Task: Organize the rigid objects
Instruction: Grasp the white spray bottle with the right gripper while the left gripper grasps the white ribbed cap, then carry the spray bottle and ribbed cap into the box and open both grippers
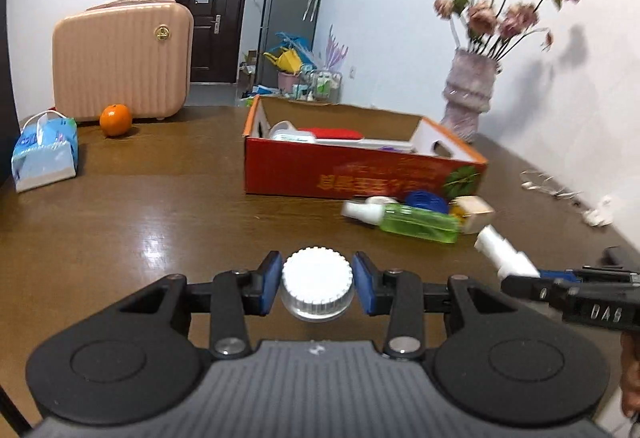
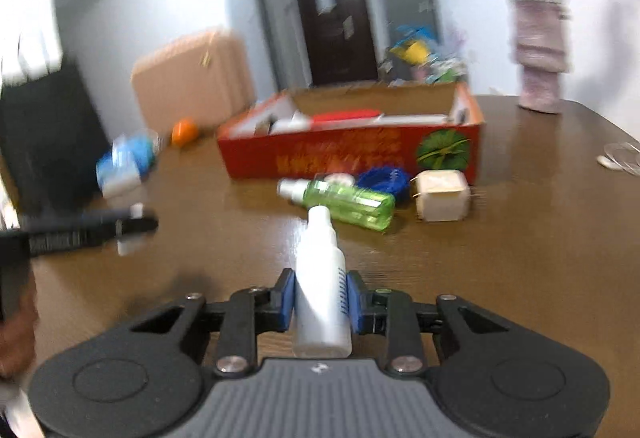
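My left gripper (image 1: 317, 283) is shut on a small clear jar with a ribbed white lid (image 1: 317, 278), held above the brown table. The right gripper (image 2: 321, 298) is shut on a white spray bottle (image 2: 320, 270) that points forward; the bottle (image 1: 505, 253) also shows at the right of the left wrist view. An open red cardboard box (image 1: 360, 172) with several items inside stands ahead. In front of it lie a green spray bottle (image 1: 418, 224), a blue round object (image 1: 426, 200) and a cream cube (image 1: 476, 212).
A pink suitcase (image 1: 120, 58), an orange (image 1: 115, 120) and a blue tissue pack (image 1: 44, 154) sit at the table's far left. A vase of flowers (image 1: 470, 94) stands by the wall at the right, with white cables (image 1: 560, 190) near the right edge.
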Demonstrator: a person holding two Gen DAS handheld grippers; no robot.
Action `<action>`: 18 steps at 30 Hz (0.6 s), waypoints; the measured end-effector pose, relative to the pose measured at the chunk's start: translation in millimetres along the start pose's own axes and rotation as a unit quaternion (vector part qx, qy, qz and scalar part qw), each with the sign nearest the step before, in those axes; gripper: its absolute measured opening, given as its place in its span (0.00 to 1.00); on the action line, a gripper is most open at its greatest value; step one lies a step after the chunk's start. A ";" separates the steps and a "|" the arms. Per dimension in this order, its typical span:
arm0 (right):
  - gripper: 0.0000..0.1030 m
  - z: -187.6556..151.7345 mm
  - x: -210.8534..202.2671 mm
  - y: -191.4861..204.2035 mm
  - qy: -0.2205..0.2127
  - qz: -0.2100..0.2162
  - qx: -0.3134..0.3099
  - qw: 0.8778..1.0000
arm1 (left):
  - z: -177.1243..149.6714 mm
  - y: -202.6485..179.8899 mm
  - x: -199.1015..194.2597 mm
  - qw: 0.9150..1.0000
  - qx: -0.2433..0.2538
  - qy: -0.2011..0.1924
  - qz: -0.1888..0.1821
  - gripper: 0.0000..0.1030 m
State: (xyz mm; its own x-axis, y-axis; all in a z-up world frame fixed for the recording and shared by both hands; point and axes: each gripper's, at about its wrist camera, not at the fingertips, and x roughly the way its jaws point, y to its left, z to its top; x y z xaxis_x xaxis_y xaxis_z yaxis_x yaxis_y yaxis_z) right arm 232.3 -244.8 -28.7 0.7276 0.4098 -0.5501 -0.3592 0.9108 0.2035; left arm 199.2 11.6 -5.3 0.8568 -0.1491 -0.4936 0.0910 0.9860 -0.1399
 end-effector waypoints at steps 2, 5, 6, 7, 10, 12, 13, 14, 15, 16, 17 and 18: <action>0.25 -5.5 -26.9 -3.4 -0.036 0.003 0.035 0.999 | -3.0 -9.4 -16.2 1.000 0.008 -0.007 -0.007 0.38; 0.25 -9.8 -61.9 -4.6 -0.076 -0.005 0.050 0.996 | -5.0 -22.6 -33.5 0.999 0.024 -0.020 -0.013 0.38; 0.25 -9.9 -70.4 -5.1 -0.084 -0.009 0.049 0.995 | -5.6 -26.0 -37.7 0.999 0.025 -0.024 -0.015 0.38; 0.25 -9.8 -77.5 -6.5 -0.091 -0.011 0.052 0.994 | -5.3 -29.8 -41.5 0.999 0.025 -0.027 -0.018 0.38; 0.25 -11.6 -92.0 -11.8 -0.105 -0.011 0.061 0.993 | -4.9 -39.5 -45.4 0.999 0.033 -0.031 -0.022 0.38; 0.25 -14.0 -96.6 -14.4 -0.108 -0.011 0.065 0.992 | -3.2 -43.6 -43.9 0.999 0.037 -0.030 -0.024 0.38; 0.25 -14.3 -96.2 -16.0 -0.109 -0.010 0.067 0.992 | -1.3 -45.1 -41.8 0.999 0.038 -0.029 -0.026 0.38; 0.25 -13.7 -95.0 -18.3 -0.109 -0.010 0.070 0.992 | 0.9 -45.6 -38.8 0.998 0.038 -0.027 -0.030 0.38; 0.25 -12.5 -94.2 -21.0 -0.111 -0.009 0.073 0.991 | 4.0 -45.8 -35.3 0.998 0.037 -0.026 -0.031 0.38; 0.25 -11.0 -92.8 -23.3 -0.111 -0.010 0.073 0.991 | 8.5 -46.5 -31.1 0.998 0.037 -0.025 -0.035 0.38; 0.25 -8.0 -90.6 -25.7 -0.112 -0.011 0.073 0.991 | 14.8 -47.1 -26.0 0.998 0.040 -0.026 -0.040 0.38; 0.25 -2.5 -87.2 -29.3 -0.113 -0.012 0.074 0.991 | 22.1 -47.7 -19.8 0.998 0.042 -0.028 -0.043 0.38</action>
State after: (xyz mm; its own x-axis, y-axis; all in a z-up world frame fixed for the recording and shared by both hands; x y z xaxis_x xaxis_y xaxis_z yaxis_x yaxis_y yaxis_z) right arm 177.9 -307.3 11.3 0.8531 0.3742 -0.3636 -0.2639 0.9106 0.3181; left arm 189.2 -30.8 30.1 0.8711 -0.2311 -0.4333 0.2055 0.9729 -0.1058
